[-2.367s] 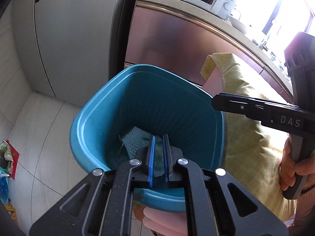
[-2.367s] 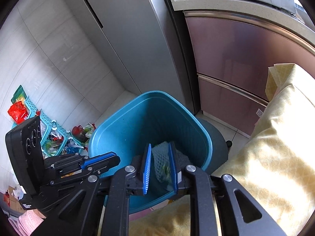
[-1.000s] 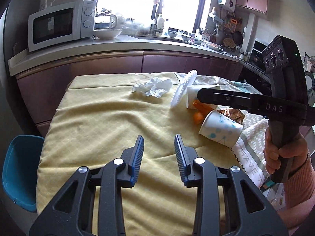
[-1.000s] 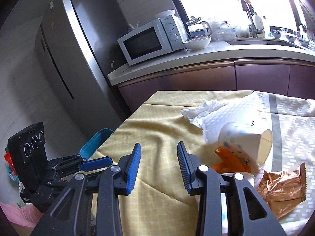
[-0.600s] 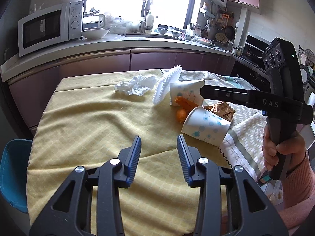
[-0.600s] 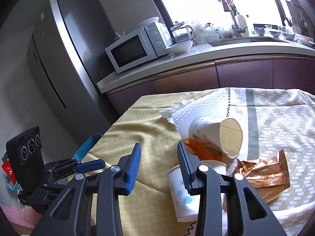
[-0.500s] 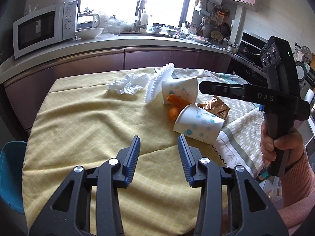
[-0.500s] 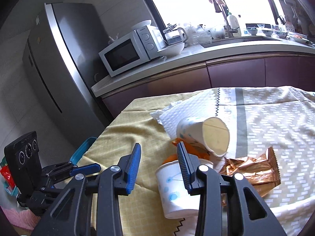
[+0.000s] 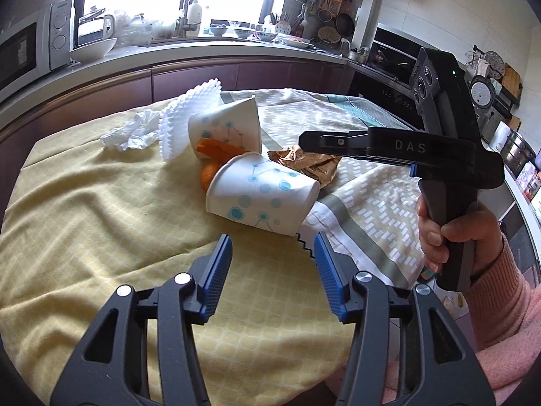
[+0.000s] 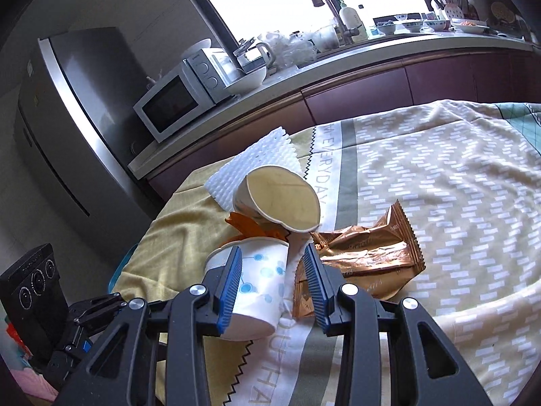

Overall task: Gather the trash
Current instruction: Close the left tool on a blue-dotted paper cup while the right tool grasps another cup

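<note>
Paper cup (image 10: 257,287) — right gripper (image 10: 273,282) astride.

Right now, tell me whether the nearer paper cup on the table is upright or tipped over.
Tipped over. The nearer paper cup lies on its side on the tablecloth, its rim pointing sideways; its inside is hidden, so full or empty cannot be told.

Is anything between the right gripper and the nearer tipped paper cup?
Nothing visible. The right gripper is open with the near paper cup already partly between its fingers. The foil wrapper lies just right of the cup, close to the right finger.
</note>
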Demonstrator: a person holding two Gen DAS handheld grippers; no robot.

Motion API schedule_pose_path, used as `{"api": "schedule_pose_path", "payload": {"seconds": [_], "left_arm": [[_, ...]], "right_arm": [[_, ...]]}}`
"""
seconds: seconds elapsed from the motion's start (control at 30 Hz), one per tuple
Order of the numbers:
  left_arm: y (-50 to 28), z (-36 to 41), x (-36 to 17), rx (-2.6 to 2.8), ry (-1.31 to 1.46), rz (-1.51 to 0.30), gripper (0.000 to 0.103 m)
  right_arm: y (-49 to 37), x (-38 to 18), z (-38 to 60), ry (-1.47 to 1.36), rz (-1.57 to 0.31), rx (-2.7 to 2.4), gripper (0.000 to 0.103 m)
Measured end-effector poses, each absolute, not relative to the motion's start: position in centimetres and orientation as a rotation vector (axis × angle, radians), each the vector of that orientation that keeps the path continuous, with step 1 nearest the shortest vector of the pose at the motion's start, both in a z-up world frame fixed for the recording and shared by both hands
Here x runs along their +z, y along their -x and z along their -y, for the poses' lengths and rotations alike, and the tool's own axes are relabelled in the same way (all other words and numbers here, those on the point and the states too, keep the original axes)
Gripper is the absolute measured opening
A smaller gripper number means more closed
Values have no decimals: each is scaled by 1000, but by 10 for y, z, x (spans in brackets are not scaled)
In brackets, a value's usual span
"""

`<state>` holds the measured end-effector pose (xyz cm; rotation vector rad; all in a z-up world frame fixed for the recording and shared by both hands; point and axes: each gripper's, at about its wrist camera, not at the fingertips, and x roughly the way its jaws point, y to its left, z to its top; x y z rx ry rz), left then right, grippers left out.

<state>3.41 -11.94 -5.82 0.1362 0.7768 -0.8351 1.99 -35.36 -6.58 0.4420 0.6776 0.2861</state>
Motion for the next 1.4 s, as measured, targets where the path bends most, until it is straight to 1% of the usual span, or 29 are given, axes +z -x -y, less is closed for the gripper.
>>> {"api": "schedule_pose_path", "payload": {"seconds": [0.17, 0.2, 0.27, 0.53, 0.67, 0.83, 0.97, 1.17, 1.27, 1.3, 1.33, 1.37, 1.4], "left_arm": [[-38, 121, -63, -832, -131, -797, 52], [-40, 118, -64, -830, -119, -804, 52], [-43, 112, -64, -819, -101, -810, 52], [-62, 85, -57, -756, -45, -810, 55], [-72, 82, -52, -770, -33, -798, 57], [-85, 92, -56, -803, -44, -823, 57], [-92, 100, -59, -835, -47, -838, 58], [-99, 106, -62, -854, -45, -854, 58], [-107, 108, -63, -892, -25, -871, 61], [-108, 109, -63, -896, -28, -873, 61], [-110, 111, -63, -910, -29, -876, 62], [-112, 113, -64, -925, -27, -883, 62], [-114, 114, -64, -929, -24, -886, 63]], "right_arm": [[-20, -83, 348, -487, -733, 344, 36], [-20, -86, 347, -506, -735, 366, 39], [-21, -90, 341, -541, -743, 410, 39], [-28, -87, 313, -508, -755, 503, 40], [-31, -68, 326, -469, -685, 443, 40], [-55, -57, 367, -504, -616, 322, 40], [-86, -65, 389, -561, -641, 303, 40], [-119, -83, 396, -644, -705, 337, 40], [-127, -89, 389, -652, -720, 364, 40], [-128, -89, 386, -656, -718, 371, 35], [-128, -89, 385, -654, -718, 373, 25], [-129, -90, 384, -654, -721, 380, 20], [-128, -90, 384, -655, -722, 383, 12]]}}
